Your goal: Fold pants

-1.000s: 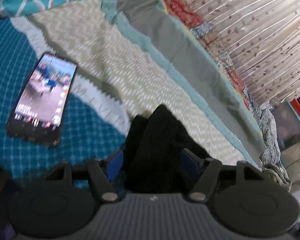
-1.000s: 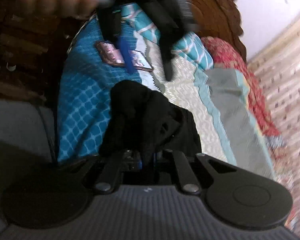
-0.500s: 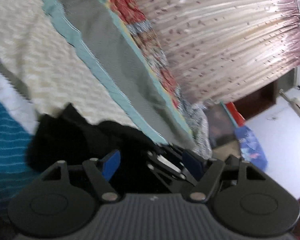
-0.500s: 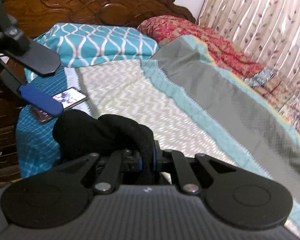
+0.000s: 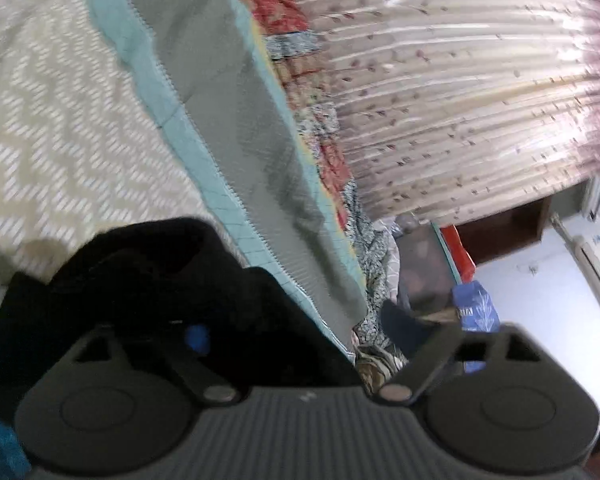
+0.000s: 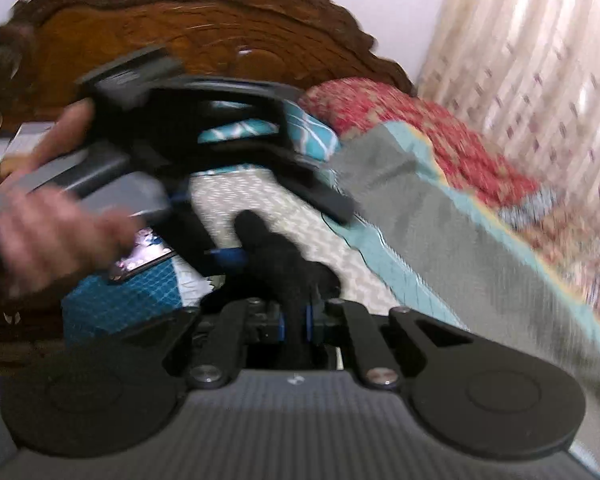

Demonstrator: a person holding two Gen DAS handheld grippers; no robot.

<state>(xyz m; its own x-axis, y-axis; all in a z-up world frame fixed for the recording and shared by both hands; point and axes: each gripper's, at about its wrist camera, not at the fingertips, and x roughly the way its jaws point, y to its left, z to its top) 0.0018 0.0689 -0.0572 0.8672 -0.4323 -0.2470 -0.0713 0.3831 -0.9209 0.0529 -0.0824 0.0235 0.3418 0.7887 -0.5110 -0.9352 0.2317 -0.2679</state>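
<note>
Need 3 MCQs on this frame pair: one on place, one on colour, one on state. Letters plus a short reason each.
1. Where does the phone lie?
A. on the teal part of the bedspread, near the wooden headboard side
B. on the red pillow
C. on the floor by the curtain

2. What colour are the pants?
A. grey
B. black
C. teal

3. In what state are the right tongs?
A. wide open, holding nothing
B. shut on the phone
C. shut on the pants

Answers:
1 A: the right wrist view shows the lit screen on the teal checked cloth, below the left hand.
2 B: the bunched cloth is black in both views.
3 C: the blue pads sit close together with black cloth pinched between them.
</note>
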